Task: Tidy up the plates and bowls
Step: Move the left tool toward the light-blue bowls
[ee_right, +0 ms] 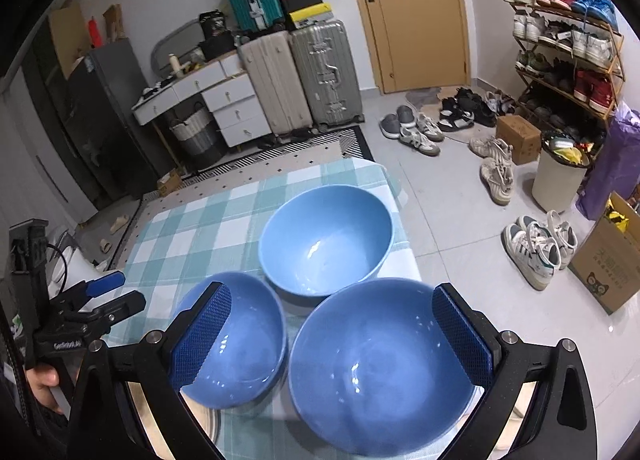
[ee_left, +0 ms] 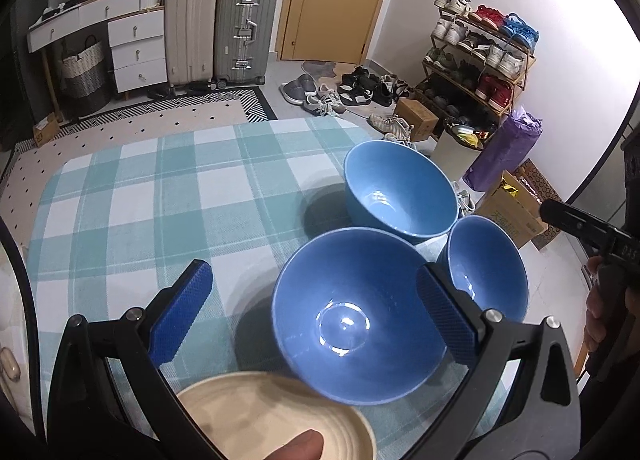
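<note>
Three blue bowls stand close together on the teal checked tablecloth (ee_left: 160,188). The pale blue bowl (ee_left: 400,192) (ee_right: 326,240) is farthest. A darker blue bowl (ee_left: 352,316) lies between the open fingers of my left gripper (ee_left: 312,270), which touch nothing. A smaller blue bowl (ee_left: 486,272) sits to its right. In the right wrist view, my right gripper (ee_right: 331,290) is open above two dark blue bowls, one left (ee_right: 236,340) and one right (ee_right: 380,364). A cream plate (ee_left: 248,416) lies below the left gripper, with a fingertip (ee_left: 296,444) over it.
The table's right edge (ee_right: 404,236) drops to a tiled floor strewn with shoes (ee_right: 536,248). A cardboard box (ee_right: 608,264), a white bin (ee_right: 560,176) and a shoe rack (ee_left: 476,60) stand to the right. Suitcases (ee_left: 224,28) and white drawers (ee_left: 136,48) line the far wall.
</note>
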Available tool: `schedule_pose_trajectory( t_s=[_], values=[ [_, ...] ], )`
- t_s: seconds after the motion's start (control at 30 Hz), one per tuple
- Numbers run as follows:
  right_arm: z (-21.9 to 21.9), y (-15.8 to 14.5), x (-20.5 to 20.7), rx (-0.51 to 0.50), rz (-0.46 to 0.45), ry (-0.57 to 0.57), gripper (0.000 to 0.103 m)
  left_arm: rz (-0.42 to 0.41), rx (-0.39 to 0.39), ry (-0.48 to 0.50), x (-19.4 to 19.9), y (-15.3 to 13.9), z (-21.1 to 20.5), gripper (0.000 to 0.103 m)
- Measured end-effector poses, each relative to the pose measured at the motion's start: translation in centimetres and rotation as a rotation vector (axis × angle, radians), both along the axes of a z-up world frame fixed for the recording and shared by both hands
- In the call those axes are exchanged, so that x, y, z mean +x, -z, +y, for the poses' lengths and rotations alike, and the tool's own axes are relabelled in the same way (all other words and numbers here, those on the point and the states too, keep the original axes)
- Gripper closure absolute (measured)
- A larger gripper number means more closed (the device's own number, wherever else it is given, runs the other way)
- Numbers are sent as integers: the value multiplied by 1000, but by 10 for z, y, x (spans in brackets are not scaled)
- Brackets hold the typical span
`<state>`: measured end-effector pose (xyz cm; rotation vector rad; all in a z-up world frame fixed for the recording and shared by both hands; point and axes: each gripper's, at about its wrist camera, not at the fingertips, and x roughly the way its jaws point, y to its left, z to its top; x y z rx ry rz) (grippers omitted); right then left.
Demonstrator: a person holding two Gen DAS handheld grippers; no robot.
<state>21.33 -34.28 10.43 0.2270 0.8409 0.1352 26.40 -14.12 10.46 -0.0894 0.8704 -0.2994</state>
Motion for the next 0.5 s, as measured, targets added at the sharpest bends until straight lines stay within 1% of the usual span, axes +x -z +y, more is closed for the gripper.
schedule_pose_trajectory(
  t_s=[0.23,0.5],
  values=[
    [-1,12,30,6,47,-26,1,24,0,20,33,6,-22,1],
    [-11,28,54,-4,95,5,1,53,11,30,73,20,-42,1]
  ],
)
